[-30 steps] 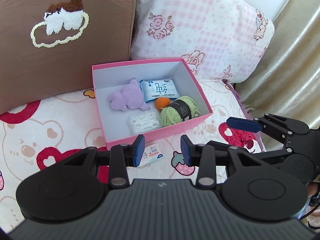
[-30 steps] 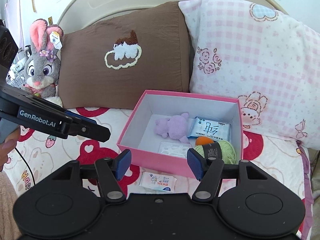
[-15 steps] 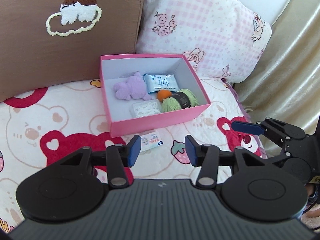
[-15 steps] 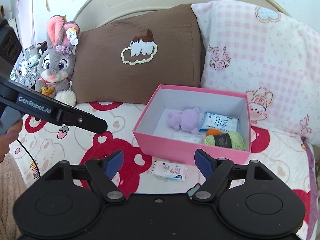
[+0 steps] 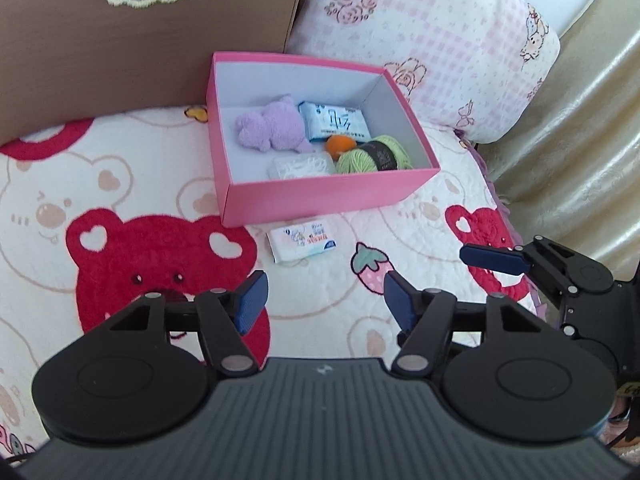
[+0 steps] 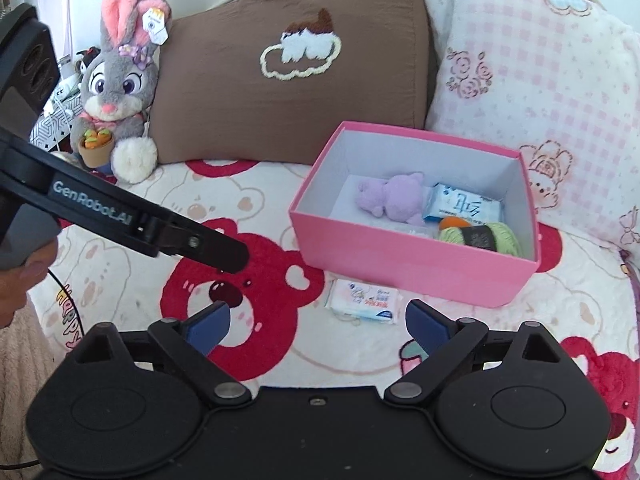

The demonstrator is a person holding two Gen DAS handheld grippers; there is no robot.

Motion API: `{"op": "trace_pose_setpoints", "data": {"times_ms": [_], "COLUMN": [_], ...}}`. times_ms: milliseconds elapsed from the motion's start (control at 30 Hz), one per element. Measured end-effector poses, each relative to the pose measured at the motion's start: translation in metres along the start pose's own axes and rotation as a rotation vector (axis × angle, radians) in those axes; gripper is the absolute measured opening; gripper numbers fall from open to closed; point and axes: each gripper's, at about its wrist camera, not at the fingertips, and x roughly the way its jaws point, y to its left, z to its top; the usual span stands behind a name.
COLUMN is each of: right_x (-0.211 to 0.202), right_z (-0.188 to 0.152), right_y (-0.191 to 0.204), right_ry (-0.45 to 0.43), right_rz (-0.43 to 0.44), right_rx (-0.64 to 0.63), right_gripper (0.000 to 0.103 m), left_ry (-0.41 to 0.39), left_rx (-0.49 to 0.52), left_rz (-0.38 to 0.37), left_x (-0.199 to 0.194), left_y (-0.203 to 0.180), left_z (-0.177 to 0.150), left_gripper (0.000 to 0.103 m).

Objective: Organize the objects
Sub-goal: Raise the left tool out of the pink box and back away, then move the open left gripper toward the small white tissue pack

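Observation:
A pink box [image 5: 320,196] [image 6: 400,258] stands on the bear-print blanket. Inside lie a purple plush [image 5: 272,128] [image 6: 390,198], a blue tissue pack [image 5: 334,121] [image 6: 462,206], an orange ball [image 5: 340,145], green yarn [image 5: 374,156] [image 6: 484,238] and a clear packet [image 5: 300,167]. A small white tissue pack [image 5: 303,240] [image 6: 363,301] lies on the blanket just in front of the box. My left gripper [image 5: 325,304] hovers short of that pack, its jaws opening with nothing between them. My right gripper [image 6: 318,326] is also opening, wide and empty, with the pack just beyond it.
A brown pillow [image 6: 288,76] and a pink checked pillow [image 6: 532,80] lean behind the box. A grey rabbit plush [image 6: 116,92] sits at the far left. A gold curtain [image 5: 576,128] hangs to the right of the bed. A person's hand [image 6: 16,280] holds the left gripper.
Both grippers have drawn back from the box and sunk lower, and both have opened wider. The white tissue pack now shows fully beyond the fingers.

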Motion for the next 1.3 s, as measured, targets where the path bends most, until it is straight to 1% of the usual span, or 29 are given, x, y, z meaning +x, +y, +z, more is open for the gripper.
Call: {"op": "trace_pose_setpoints", "data": {"times_ms": [167,333,467,600,667,733,933,1133,1300], "right_x": [0.011,0.019,0.029,0.044,0.050,0.056,0.076,0.093,0.111], "right_z": [-0.006,-0.009,-0.009,-0.009,-0.010,-0.012,-0.017,-0.017,-0.023], "right_y": [0.015,0.020,0.022,0.021,0.020,0.019,0.017,0.004,0.000], "right_ry": [-0.016,-0.073,-0.094,-0.103,-0.119,-0.132,-0.092,-0.038,-0.017], "right_rz": [0.002,0.002,0.005,-0.016,-0.038,-0.071,-0.109,-0.120,-0.169], "right_rx": [-0.056,-0.095,-0.121,-0.120,-0.111,-0.104,-0.126,-0.040,-0.053], "right_gripper": [0.097,0.096,0.097,0.096,0.096,0.096,0.096,0.096,0.096], "left_ry": [0.016,0.011,-0.013,-0.053,-0.075,-0.086,-0.084,-0.091,-0.104], "left_rx": [-0.011,-0.010,-0.003,-0.003,-0.008,-0.028,-0.092,-0.110,-0.102], "left_rz": [0.000,-0.002,0.008,-0.007,-0.014,-0.002,-0.020,-0.045,-0.041], "left_x": [0.015,0.028,0.035,0.039,0.042,0.047,0.072,0.096,0.109], "left_y": [0.012,0.021,0.028,0.036,0.040,0.046,0.066,0.074,0.075], "left_z": [-0.007,-0.011,-0.013,-0.012,-0.012,-0.013,-0.016,-0.023,-0.025], "left_gripper": [0.071,0.075,0.078,0.082,0.084,0.085,0.085,0.085,0.085]}}
